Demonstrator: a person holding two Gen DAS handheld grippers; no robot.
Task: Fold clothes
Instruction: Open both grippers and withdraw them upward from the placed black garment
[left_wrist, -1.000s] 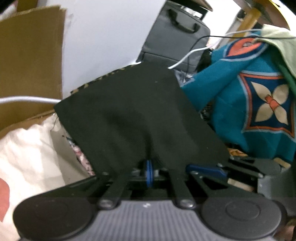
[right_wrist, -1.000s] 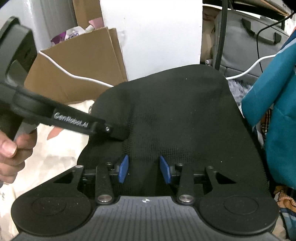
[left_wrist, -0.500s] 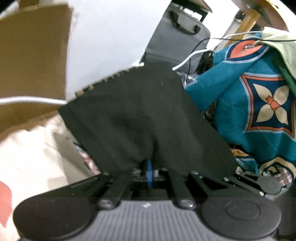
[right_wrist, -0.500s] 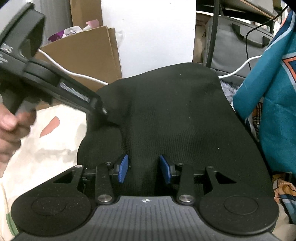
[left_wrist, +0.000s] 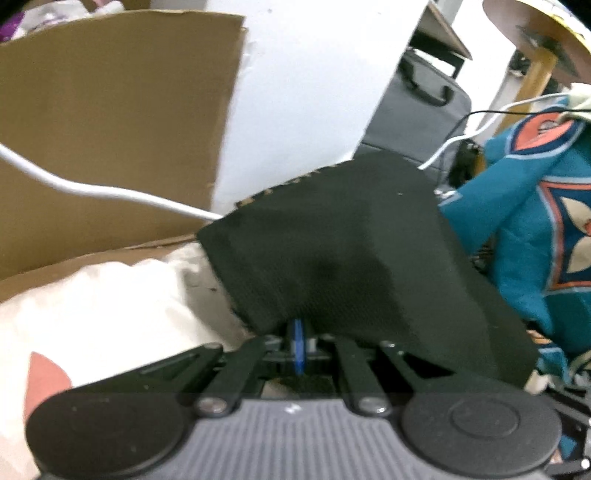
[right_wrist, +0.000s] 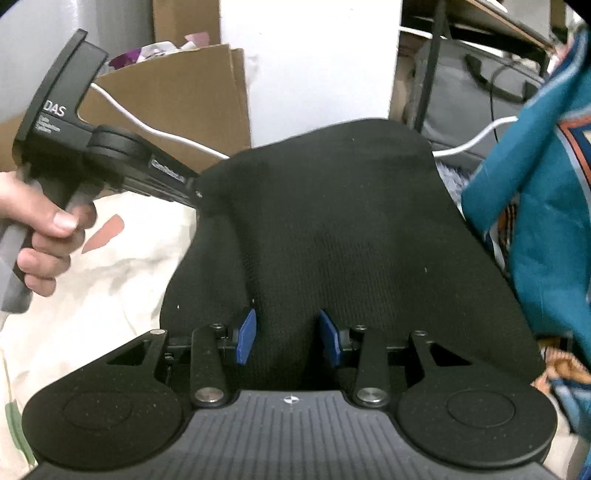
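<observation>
A black knit garment (left_wrist: 343, 258) hangs spread in front of both cameras. My left gripper (left_wrist: 297, 345) is shut on its near edge, blue pads pressed together. In the right wrist view the same black garment (right_wrist: 351, 236) drapes over my right gripper (right_wrist: 288, 338), whose blue pads stand apart with a fold of cloth between them. The left gripper (right_wrist: 194, 190) shows there too, held by a hand and pinching the garment's left corner.
A white sheet with a red patch (left_wrist: 92, 314) lies below at the left. A brown cardboard box (left_wrist: 110, 122) and a white cable (left_wrist: 92, 190) are behind. A teal patterned cloth (left_wrist: 535, 229) hangs at the right, a grey bag (right_wrist: 480, 96) behind it.
The left gripper has lifted and moved left with the garment's corner, stretching the cloth. The right gripper's pads have stayed apart.
</observation>
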